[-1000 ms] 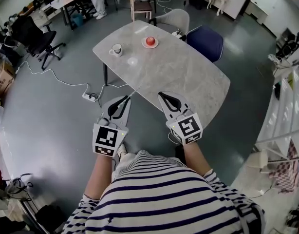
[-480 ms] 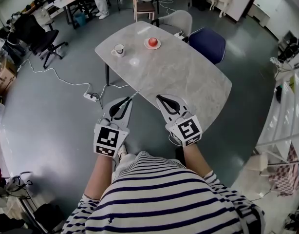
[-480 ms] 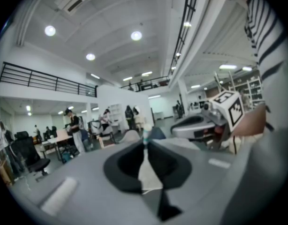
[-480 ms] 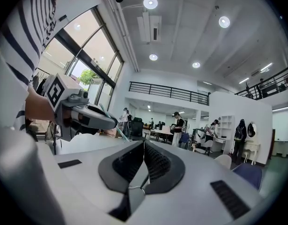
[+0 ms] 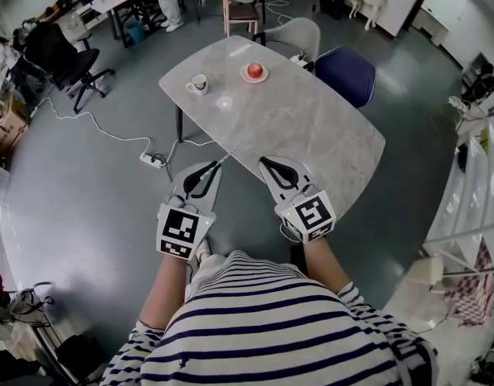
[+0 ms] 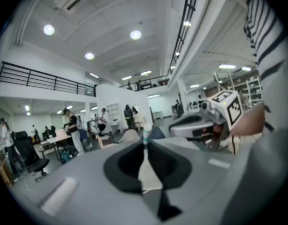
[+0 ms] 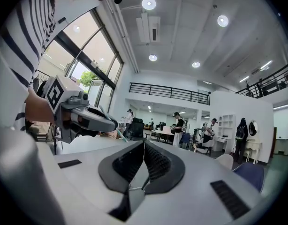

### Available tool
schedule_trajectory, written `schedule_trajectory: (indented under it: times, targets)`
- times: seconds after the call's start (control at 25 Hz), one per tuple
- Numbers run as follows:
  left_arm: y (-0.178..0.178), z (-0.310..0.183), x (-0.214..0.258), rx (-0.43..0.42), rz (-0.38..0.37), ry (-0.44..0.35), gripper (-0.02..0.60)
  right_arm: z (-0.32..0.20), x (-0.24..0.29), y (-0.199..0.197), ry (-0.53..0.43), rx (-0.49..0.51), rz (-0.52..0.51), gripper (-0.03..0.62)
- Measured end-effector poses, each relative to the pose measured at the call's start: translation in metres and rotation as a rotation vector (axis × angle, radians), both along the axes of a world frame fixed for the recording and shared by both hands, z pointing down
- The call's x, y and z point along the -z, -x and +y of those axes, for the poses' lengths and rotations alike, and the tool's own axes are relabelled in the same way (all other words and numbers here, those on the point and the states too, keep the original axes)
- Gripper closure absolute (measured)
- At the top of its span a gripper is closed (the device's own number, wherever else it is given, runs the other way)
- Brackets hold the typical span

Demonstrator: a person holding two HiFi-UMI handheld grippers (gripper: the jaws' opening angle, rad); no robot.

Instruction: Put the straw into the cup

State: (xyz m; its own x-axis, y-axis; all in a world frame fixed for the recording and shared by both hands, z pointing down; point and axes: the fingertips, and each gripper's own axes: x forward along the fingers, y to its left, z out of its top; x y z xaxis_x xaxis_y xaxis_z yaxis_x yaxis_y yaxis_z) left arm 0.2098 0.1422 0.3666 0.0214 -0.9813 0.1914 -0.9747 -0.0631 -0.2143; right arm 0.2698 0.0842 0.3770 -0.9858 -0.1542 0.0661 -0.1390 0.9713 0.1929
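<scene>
A white cup stands on the far left part of the grey marble table. My left gripper hovers at the table's near edge, well short of the cup, shut on a thin pale straw whose tip pokes out past the jaws toward the table. In the left gripper view the straw stands between the closed jaws of the left gripper. My right gripper is beside it to the right, also over the near edge. Its jaws meet with nothing between them.
A small plate with a red round thing sits at the table's far end. A blue chair and a grey chair stand behind the table. A power strip with cables lies on the floor at the left.
</scene>
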Motion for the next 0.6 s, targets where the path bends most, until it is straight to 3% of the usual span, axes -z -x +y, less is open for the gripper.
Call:
schedule_trajectory:
  times: [0.6]
  targets:
    - [0.0073,-0.0082,-0.0059,0.018,0.026,0.016,0.554,-0.0105,-0.0064,0.0028,0.027,0.0,0.01,0.588]
